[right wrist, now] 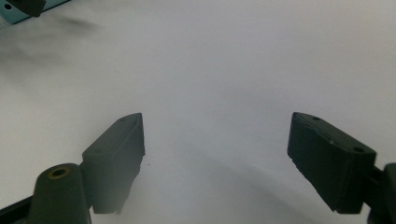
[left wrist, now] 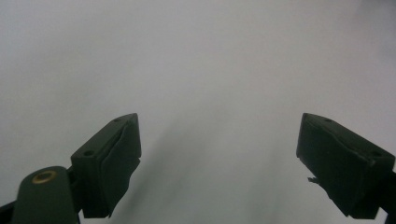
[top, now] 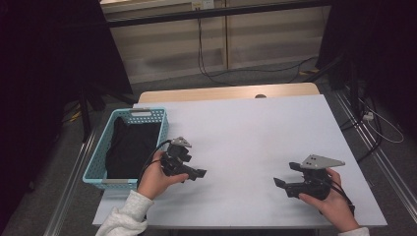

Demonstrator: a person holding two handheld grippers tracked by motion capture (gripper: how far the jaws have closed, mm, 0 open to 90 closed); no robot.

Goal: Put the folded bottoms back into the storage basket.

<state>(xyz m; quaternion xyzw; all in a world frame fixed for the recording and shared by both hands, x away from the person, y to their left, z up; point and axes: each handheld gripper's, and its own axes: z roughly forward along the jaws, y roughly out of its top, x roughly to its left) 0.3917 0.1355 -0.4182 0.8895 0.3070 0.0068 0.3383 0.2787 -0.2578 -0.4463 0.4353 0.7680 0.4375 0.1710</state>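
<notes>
Two grippers sit low over a white table top (top: 255, 132) in the high view, one in each of the person's hands. The left gripper (top: 193, 173) is held just beside a light blue basket (top: 96, 167) that stands at the table's left edge, with a black cloth (top: 129, 147) heaped inside it; its jaws point toward the middle of the table. The right gripper (top: 284, 182) is well apart from it, near the front right corner, with the grey three-cornered plate on top and its jaws aimed leftward. A strip of pale wood shows along the table's far edge. Beyond it lie grey carpet, a pale wall with black cables hanging down, and dark stands on either side.

From the left gripper view, the left gripper (left wrist: 217, 154) has its two black jaws spread wide, with nothing between them but the bare white surface (left wrist: 201, 60), which carries a soft shadow.

From the right gripper view, the right gripper (right wrist: 215, 156) is likewise wide apart and holds nothing. White table top (right wrist: 224, 65) stretches ahead of it, and in the upper left corner a sliver of the blue basket (right wrist: 28, 14) appears.
</notes>
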